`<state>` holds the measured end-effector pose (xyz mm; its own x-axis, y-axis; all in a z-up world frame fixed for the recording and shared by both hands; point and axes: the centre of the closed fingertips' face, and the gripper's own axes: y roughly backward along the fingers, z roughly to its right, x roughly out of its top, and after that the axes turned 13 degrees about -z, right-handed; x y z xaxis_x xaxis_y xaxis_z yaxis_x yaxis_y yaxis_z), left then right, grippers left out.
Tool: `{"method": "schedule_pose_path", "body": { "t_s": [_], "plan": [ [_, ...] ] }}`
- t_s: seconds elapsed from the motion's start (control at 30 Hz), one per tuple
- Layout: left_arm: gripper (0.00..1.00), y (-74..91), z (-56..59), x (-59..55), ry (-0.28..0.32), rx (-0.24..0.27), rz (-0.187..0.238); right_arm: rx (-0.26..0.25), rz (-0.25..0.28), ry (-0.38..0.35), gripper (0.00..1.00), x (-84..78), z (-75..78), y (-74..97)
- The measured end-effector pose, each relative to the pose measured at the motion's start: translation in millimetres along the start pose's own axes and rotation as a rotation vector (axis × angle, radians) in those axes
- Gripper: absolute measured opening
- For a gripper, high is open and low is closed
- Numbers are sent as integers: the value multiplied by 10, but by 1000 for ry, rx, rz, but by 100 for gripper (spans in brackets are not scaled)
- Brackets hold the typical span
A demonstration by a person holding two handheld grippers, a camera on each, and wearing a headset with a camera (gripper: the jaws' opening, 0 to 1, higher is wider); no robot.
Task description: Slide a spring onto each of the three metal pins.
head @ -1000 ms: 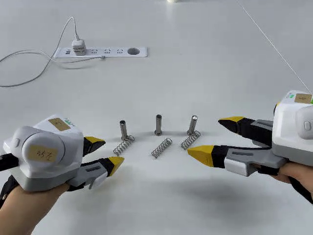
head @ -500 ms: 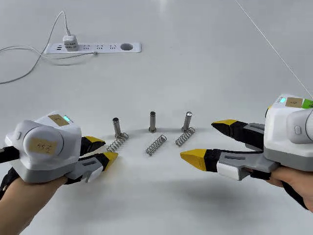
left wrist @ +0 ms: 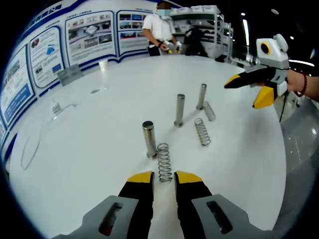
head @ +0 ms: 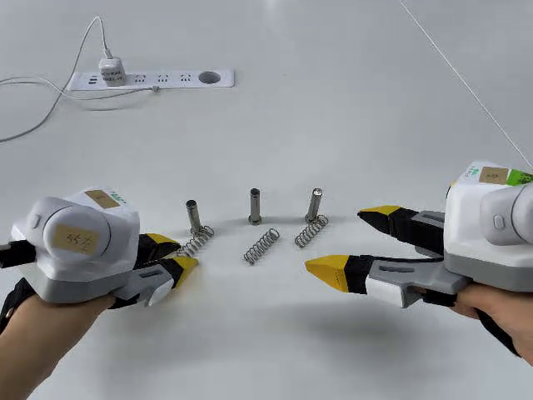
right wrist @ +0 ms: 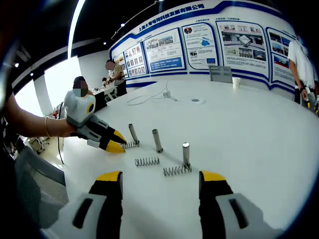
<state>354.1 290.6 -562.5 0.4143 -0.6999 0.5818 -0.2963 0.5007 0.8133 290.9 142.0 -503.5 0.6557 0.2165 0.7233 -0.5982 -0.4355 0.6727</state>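
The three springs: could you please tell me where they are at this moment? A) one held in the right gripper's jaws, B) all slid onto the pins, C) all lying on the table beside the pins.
C: the springs lie flat on the table, and the pins stand bare.

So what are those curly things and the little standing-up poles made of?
The springs look like thin bare steel wire: grey, coiled, see-through between the turns, with small glints. The pins look like solid polished metal, probably steel: smooth silver-grey sides with a bright streak of reflected light. Exactly which metal, looks alone can't say.
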Motion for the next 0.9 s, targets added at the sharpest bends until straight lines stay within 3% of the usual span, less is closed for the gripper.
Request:
{"method": "schedule_pose_path", "body": {
  "t_s": [0.5, 0.9],
  "plan": [
    [12, -24, 36, 22, -28, -6, -51, -17, -22, -4, 62, -51, 63, 2],
    [10, 13, 65, -9, -24, 11, -39, -19, -10, -19, 61, -21, 79, 33]
  ]
}}
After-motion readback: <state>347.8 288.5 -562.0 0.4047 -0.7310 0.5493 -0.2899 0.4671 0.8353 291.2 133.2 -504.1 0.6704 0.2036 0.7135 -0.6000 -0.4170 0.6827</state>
